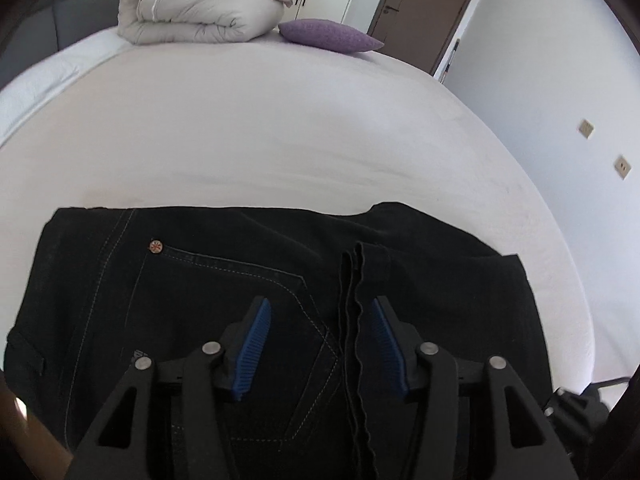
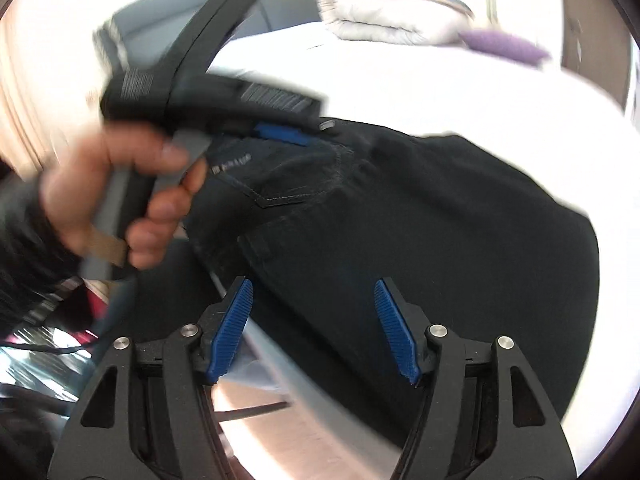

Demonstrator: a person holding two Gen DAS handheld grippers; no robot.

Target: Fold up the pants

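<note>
Black jeans (image 1: 240, 280) lie folded flat on the white bed (image 1: 280, 120), at the near edge, filling the lower half of the left wrist view. Their back pocket with pale stitching faces up; a copper rivet (image 1: 155, 246) sits at the pocket's 11 o'clock corner. A stack of wavy hem edges (image 1: 354, 320) runs from 12 to 6 o'clock just right of the pocket.

Left gripper (image 1: 320, 308): jaws apart, blue pads clear of the cloth, poised over the jeans. The pocket corner and the hem edges lie in the gap between the pads; neither pad presses on them.

Right gripper (image 2: 314, 292): jaws apart, nothing clamped. The jeans lie beneath and beyond it, from 12 to 4 o'clock; the bed edge passes under its left finger (image 2: 232, 320). This view is motion-blurred. At 10 o'clock a hand (image 2: 116, 188) grips the handle of the left gripper, whose tip reaches over the jeans' pocket.

No containers in view. At the far end of the bed, at 12 o'clock, rests a folded beige duvet (image 1: 200, 12), with a purple pillow (image 1: 328, 36) just beside it at 1 o'clock.
</note>
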